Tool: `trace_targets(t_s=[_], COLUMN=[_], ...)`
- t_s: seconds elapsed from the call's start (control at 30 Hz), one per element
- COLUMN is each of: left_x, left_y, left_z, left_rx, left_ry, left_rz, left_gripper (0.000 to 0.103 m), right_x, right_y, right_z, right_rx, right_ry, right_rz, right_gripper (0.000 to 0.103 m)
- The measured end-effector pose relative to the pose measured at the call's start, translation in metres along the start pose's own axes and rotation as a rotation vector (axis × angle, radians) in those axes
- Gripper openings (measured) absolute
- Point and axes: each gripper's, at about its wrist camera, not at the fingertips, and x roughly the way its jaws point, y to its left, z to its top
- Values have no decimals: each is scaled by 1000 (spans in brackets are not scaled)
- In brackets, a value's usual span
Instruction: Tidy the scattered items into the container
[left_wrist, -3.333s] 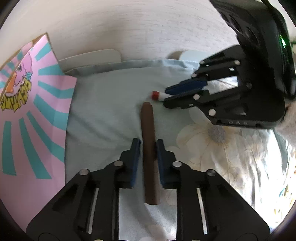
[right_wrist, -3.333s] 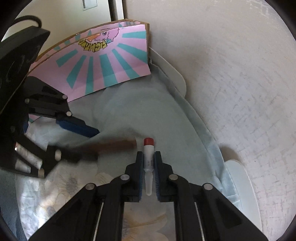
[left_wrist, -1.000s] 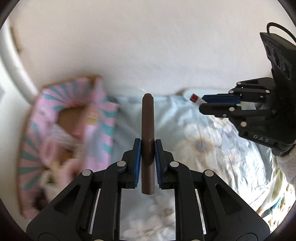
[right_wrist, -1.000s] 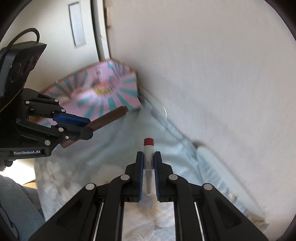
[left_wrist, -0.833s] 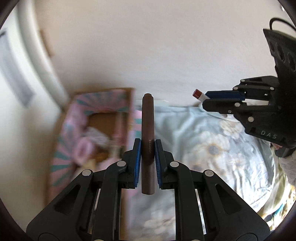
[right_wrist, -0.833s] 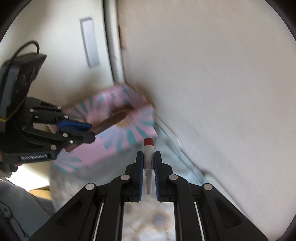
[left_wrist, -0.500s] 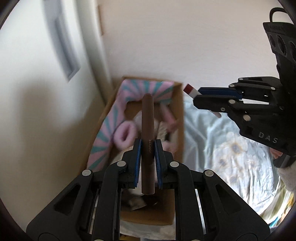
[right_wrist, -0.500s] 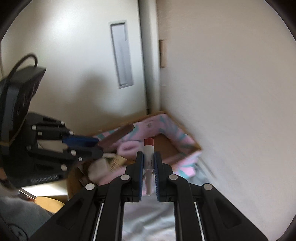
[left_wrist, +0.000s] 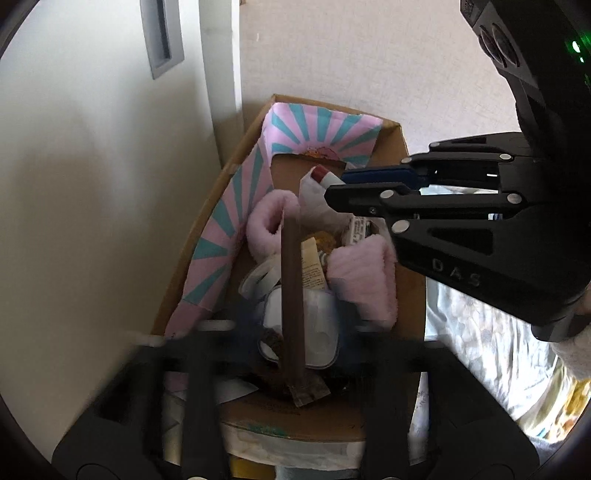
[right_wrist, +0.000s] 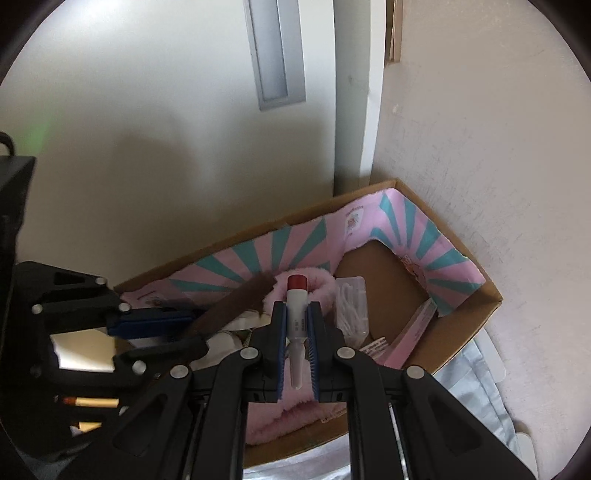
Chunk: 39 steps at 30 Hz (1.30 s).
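We see a box (right_wrist: 465, 317) of plain brown cardboard, lined with smooth printed paper. The pink slippers (left_wrist: 364, 280) look fluffy, the brown stick (left_wrist: 291, 295) matt, perhaps plastic. The white tube (right_wrist: 297, 314) is glossy plastic.

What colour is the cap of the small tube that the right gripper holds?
Red, on a white tube; the cap shows best in the right wrist view.

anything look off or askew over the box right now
Yes: the brown stick hangs tilted over the cardboard box, between the left gripper's pads, which have just been opening, so it looks released. The right gripper grips a red-capped tube.
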Motion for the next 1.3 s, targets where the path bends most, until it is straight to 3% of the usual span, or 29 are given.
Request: trace_targets(t_s=[0.03, 0.1, 0.17, 0.67, 0.93, 1.3], left_x=[-5, -13, -14, -22, -34, -85], left_y=[0, 0, 3, 21, 7, -40], left_z=[-1, -1, 3, 24, 40, 68], left_rx=[6, 19, 18, -57, -73, 38], left_ry=[-32, -63, -57, -50, -47, -115], left_rz=[8, -12, -6, -34, -34, -40], left_gripper=[101, 101, 101, 101, 102, 102], right_x=[-1, -7, -18, -75, -112, -186], right_y=[1, 1, -3, -23, -31, -51], right_z=[-1, -1, -1, -2, -18, -57], right_rx=[-4, 5, 27, 210, 411, 669], right_ry=[1, -20, -69, -158, -112, -125], right_rz=[-16, -35, -42, -83, -252, -411], right_gripper=[19, 57, 73, 74, 74, 74])
